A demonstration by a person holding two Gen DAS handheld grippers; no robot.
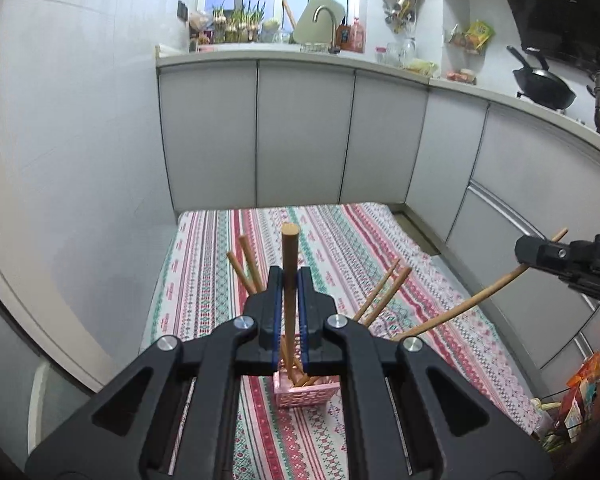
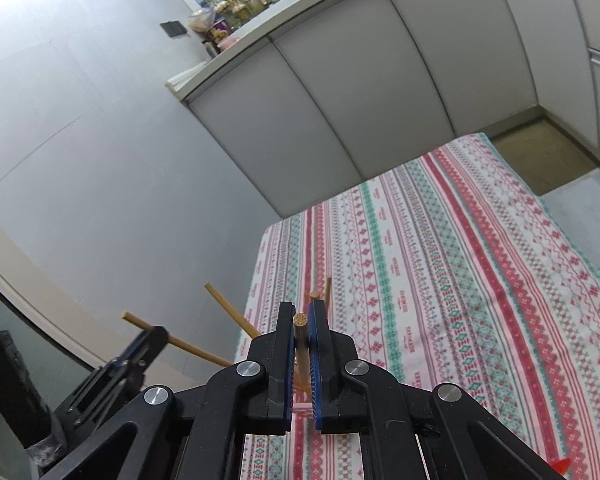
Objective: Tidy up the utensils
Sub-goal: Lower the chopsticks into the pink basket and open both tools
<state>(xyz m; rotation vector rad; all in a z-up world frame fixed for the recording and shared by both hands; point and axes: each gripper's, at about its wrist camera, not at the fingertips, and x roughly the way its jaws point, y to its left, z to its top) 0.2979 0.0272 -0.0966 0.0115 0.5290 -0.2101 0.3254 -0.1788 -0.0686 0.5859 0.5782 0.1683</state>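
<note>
While both grippers clamp chopsticks: small pink lattice basket (image 1: 306, 394) near striped tablecloth's (image 1: 420, 280) front edge.
Left gripper (image 1: 289, 280) and right gripper (image 2: 301, 322) each pinch one round wooden chopstick (image 1: 289, 276); prying sideways could tip it.

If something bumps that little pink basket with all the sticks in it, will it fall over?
Probably, yes. The pink basket looks small and light, while the wooden chopsticks in it stand much taller and lean outward, so it seems top-heavy. The patterned tablecloth under it may grip a little, making it tip rather than slide.
</note>
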